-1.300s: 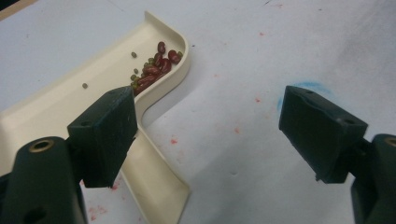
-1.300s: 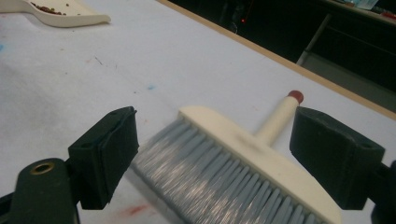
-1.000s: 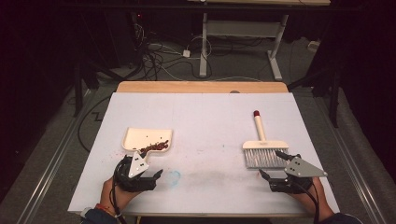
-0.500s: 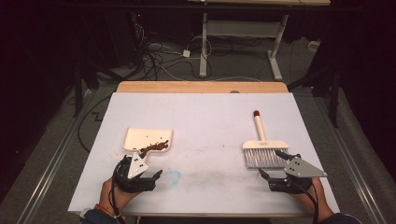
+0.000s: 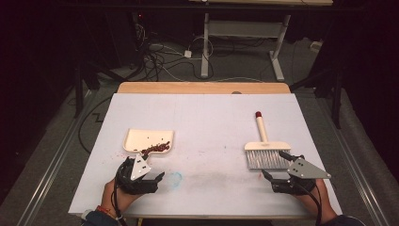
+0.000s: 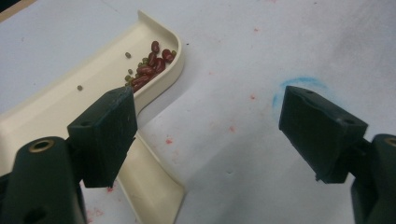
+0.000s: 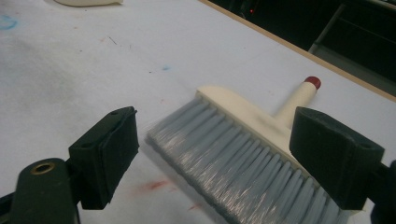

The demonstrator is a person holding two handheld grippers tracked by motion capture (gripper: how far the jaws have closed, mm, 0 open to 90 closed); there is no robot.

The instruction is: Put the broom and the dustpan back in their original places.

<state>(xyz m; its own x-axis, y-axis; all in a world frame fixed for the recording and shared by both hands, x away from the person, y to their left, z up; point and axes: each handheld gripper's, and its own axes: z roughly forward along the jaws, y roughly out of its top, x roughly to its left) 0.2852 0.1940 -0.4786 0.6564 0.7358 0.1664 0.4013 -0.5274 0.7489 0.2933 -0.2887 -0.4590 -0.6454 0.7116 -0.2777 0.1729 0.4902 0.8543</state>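
Dark floor strewn with cables surrounded the white tabletop, which carried a cream dustpan at its left and a hand brush at its right. Near the front edge, the left hand-held gripper stood with its jaws spread wide and nothing between them; in the left gripper view one jaw hung over the dustpan's flat handle, though contact could not be judged, and the other jaw hovered above a blue smudge on the sheet. Red beans mixed with a few green ones lay heaped in the near corner of the pan, against its raised wall. The right hand-held gripper was likewise wide open and empty, its jaws framing the brush's grey bristles in the right gripper view without gripping them; whether a jaw brushed the bristle tips could not be told. That view cut off the bristles at the bottom, and the cream brush handle, tipped with a red cap, was partly hidden behind the far jaw. Broad bare tabletop lay between the two tools and toward the back edge, while both grippers sat close to the front edge.
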